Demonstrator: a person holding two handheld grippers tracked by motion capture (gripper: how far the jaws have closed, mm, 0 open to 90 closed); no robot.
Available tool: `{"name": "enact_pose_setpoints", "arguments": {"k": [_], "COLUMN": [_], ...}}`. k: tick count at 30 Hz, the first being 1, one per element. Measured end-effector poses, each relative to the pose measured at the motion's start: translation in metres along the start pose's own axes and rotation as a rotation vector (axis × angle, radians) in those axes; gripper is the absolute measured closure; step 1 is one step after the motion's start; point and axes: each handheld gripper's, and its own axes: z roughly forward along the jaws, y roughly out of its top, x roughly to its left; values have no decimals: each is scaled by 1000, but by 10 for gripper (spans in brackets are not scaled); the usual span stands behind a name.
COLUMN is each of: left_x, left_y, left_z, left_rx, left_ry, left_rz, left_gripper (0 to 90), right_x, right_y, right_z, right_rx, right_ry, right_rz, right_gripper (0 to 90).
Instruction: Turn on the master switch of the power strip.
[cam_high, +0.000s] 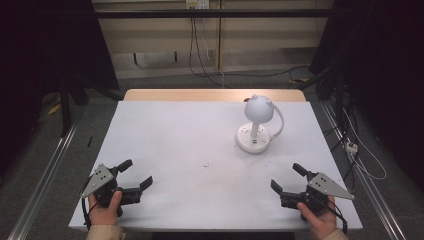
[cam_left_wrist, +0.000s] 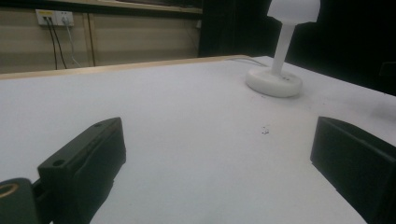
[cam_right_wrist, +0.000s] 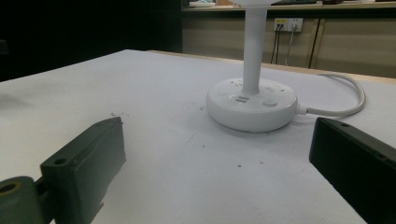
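**Both grippers waited, lamp untouched**

The table (cam_high: 165, 135) held one white lamp (cam_high: 256, 125) at its far right, cord (cam_high: 280, 122) curling behind. The left gripper (cam_high: 135, 174) and right gripper (cam_high: 286, 178) sat near the front edge, jaws wide apart, empty. Seemingly nothing had begun; a reach forward looked next. The lamp's small base buttons (cam_right_wrist: 269, 102) were hard to read.

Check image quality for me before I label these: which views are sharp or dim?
High view: table evenly lit, surroundings dark, lamp sharp. Left gripper view: dim, soft, near claw blurred. Right gripper view: lamp base clear, claw edges soft.
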Motion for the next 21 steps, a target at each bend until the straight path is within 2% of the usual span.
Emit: {"name": "enact_pose_setpoints", "arguments": {"k": [9, 14, 21], "left_x": [0, 0, 0], "left_y": [0, 1, 1], "left_z": [0, 0, -2], "left_rx": [2, 2, -6], "left_ry": [1, -2, 1], "left_rz": [5, 13, 8], "left_gripper": [30, 30, 30], "right_x": [-3, -7, -14], "right_y": [2, 5, 11], "right_z": [5, 9, 19], "right_rx": [12, 14, 41], "right_ry": [-6, -10, -42], "right_rz": [-5, 26, -3], "right_gripper": [40, 49, 59]}}
